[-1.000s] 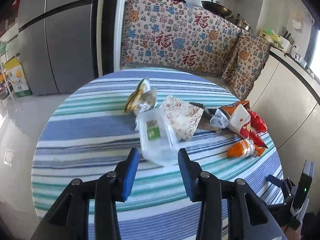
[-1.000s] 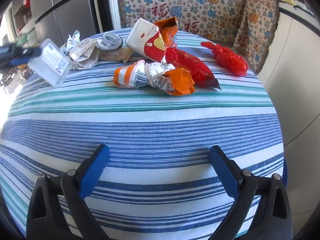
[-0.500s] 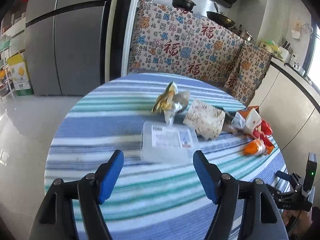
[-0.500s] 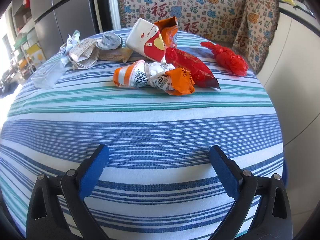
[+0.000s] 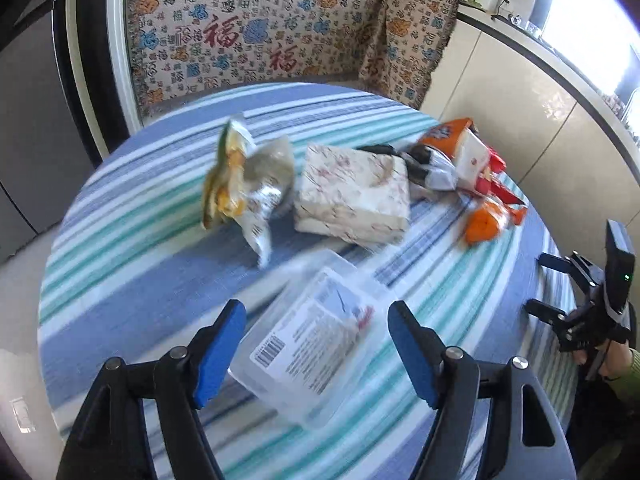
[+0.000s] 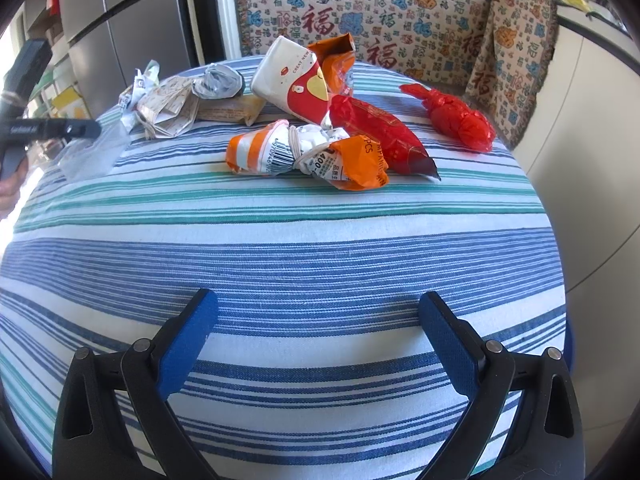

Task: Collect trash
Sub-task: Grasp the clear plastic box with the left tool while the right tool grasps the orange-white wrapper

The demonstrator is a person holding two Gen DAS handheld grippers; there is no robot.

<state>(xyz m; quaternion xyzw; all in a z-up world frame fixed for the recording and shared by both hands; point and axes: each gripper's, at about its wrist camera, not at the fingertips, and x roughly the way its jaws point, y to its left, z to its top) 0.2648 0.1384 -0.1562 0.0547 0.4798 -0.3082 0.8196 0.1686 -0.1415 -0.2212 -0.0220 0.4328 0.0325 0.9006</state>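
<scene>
While the left gripper (image 5: 316,354) hangs over a round table covered in a blue, white and green striped cloth (image 5: 132,280), its blue-padded jaws stand spread, having just been opening. A clear, flat plastic box with a white printed label and barcode (image 5: 308,344) lies on the cloth between and just beyond them; the pads are not pressing on it. This view is blurred.

Farther back on the table lies more trash: a crumpled yellow and silver foil snack bag (image 5: 240,184), a soft rectangular tissue pack with a pale floral print (image 5: 352,196) just beside it, and a cluster of orange, white and red wrappers near the far right edge.

From the right wrist view, the right gripper (image 6: 318,340) hovers over bare cloth near the table's front edge, jaws wide apart and empty. Ahead of it sit a twisted orange and white wrapper (image 6: 308,156), a long red packet (image 6: 380,136), a knotted red plastic bag (image 6: 456,120) and a white and red carton (image 6: 294,80).
</scene>
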